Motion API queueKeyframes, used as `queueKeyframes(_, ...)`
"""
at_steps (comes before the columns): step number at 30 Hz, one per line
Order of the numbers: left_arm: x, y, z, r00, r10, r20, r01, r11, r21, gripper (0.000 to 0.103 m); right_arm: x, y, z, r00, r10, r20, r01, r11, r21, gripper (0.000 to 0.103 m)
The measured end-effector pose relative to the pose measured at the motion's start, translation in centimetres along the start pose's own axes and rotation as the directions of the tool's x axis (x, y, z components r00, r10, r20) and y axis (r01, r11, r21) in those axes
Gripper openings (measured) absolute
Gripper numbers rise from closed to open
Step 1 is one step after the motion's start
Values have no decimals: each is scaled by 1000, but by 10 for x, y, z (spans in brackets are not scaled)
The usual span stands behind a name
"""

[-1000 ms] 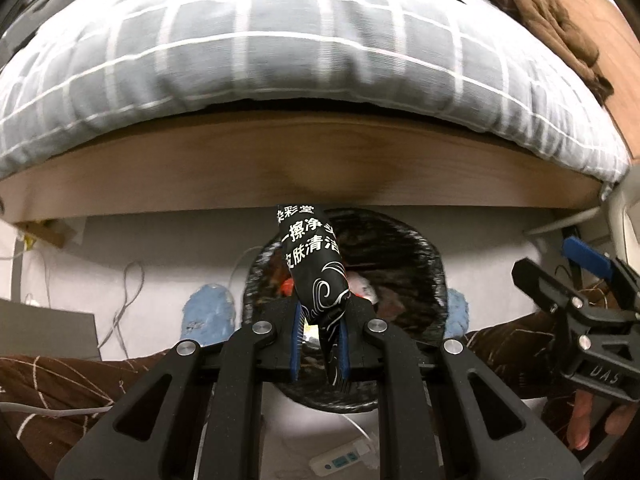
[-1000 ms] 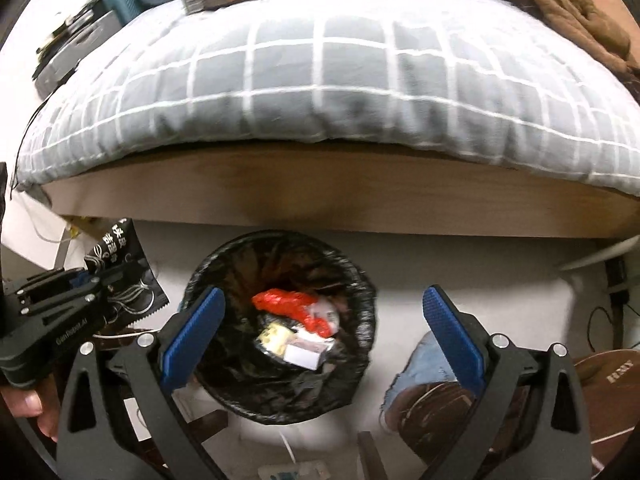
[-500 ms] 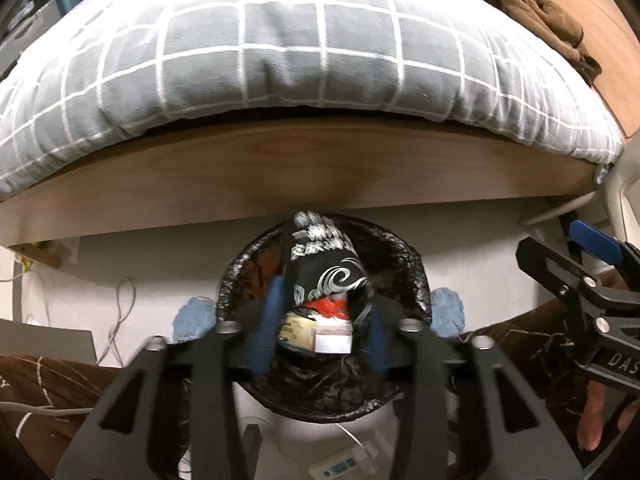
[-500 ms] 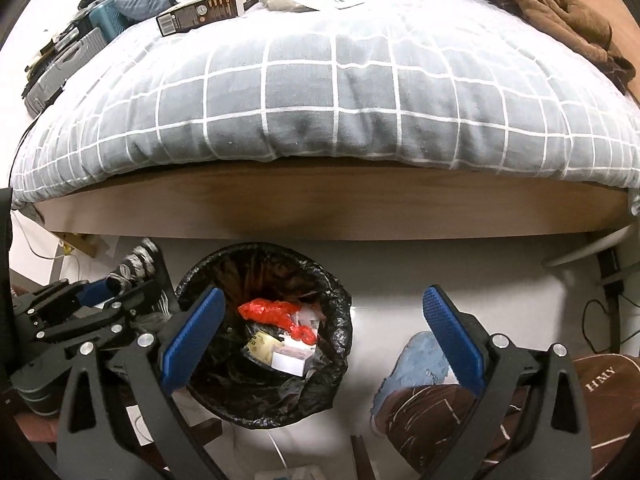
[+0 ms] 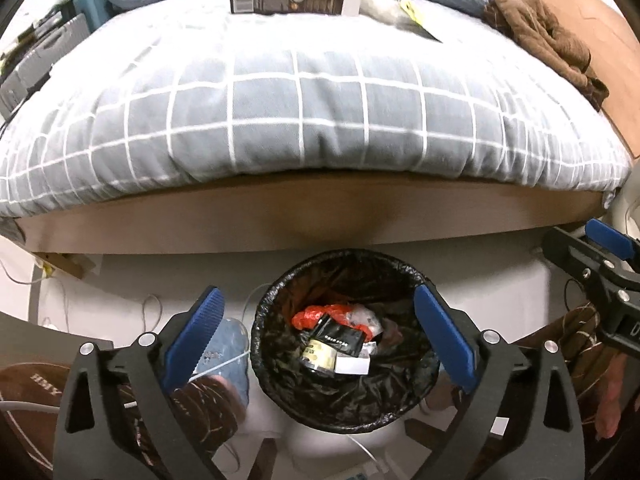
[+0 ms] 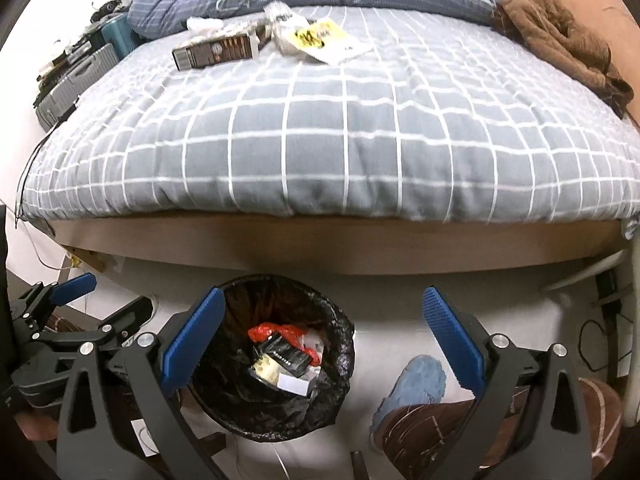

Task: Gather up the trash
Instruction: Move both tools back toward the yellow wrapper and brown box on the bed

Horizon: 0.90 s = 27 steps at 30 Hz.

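Note:
A black-lined trash bin [image 5: 340, 257] [image 6: 280, 280] stands on the floor in front of the bed. A black printed wrapper [image 5: 340, 336] [image 6: 286, 354] lies inside it on top of a red wrapper [image 5: 308, 316] and paper scraps. My left gripper [image 5: 316, 296] hangs above the bin; its jaws are opening wide, and nothing is between them. Beside it my right gripper [image 6: 323, 295] is open and empty, above the bin's right edge and the floor. On the bed lie a brown box [image 6: 216, 52] and a clear bag with yellow print [image 6: 320, 38].
The grey checked duvet [image 6: 320, 152] overhangs a wooden bed frame [image 5: 320, 216]. Brown clothing [image 6: 560, 36] lies at the bed's right, a grey case [image 6: 64, 84] at its left. A person's blue slippers [image 6: 416, 384] and patterned trouser legs flank the bin. Cables [image 5: 152, 308] run across the floor.
The left gripper let go of the black wrapper, which dropped into the bin, and its jaws spread wide. Both grippers rose, so more of the bed top shows.

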State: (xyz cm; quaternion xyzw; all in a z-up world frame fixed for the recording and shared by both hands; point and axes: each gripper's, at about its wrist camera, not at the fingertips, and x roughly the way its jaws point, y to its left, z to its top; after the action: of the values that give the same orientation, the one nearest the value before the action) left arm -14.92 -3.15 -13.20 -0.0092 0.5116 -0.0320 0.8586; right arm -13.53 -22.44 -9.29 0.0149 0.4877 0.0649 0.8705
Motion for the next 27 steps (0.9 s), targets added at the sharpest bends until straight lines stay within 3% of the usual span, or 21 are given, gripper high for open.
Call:
queueKeyframes(16,-60,19,44,989,35,144,-31,999,-27,97,-55,17,53,989,24,145,-18,999,-43,95)
queueKeyframes(27,-80,27,87,980,36,195,-29,999,-37,97,-62,23,91,981,30,190,-17,997,-73,95)
